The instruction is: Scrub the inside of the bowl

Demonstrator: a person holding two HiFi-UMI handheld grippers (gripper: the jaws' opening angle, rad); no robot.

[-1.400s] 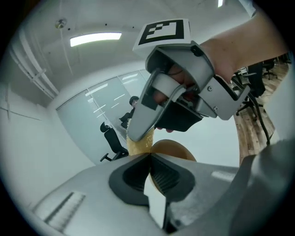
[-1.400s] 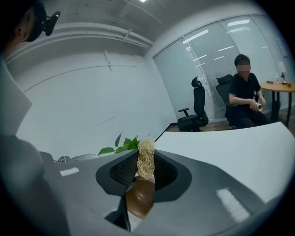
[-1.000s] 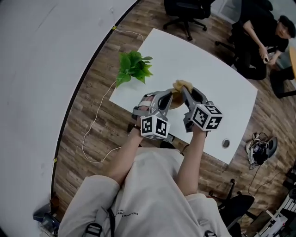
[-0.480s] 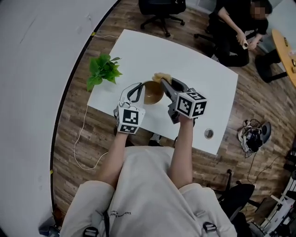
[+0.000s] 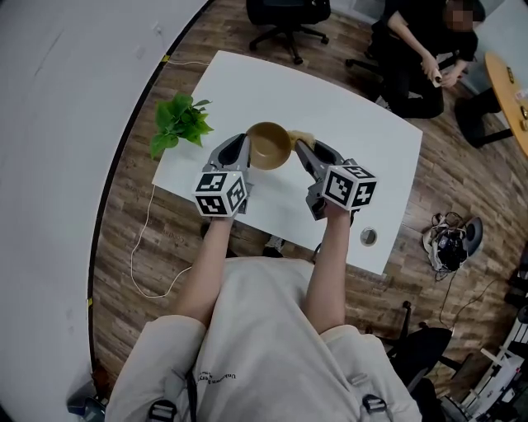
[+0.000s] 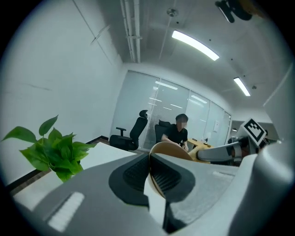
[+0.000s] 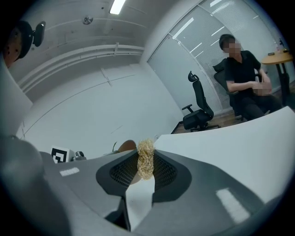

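Note:
A tan bowl (image 5: 269, 145) is held up over the white table (image 5: 355, 99), its hollow facing upward in the head view. My left gripper (image 5: 246, 149) is shut on the bowl's left rim; in the left gripper view the rim (image 6: 171, 150) runs between the dark pads (image 6: 133, 174). My right gripper (image 5: 302, 149) is shut on a yellow fibrous scrubber (image 5: 301, 137), which sits just right of the bowl's rim. In the right gripper view the scrubber (image 7: 146, 159) is pinched between the pads, with the bowl (image 7: 126, 146) behind it to the left.
A green potted plant (image 5: 177, 122) stands at the table's left corner, close to my left gripper. A person in black (image 5: 421, 58) sits beyond the table's far edge, with an office chair (image 5: 285, 15) nearby. A cable (image 5: 144, 247) lies on the wooden floor.
My left gripper has rolled, turning the bowl so its hollow now faces up. The scrubber in the right gripper has shifted from over the bowl to just beside its right rim.

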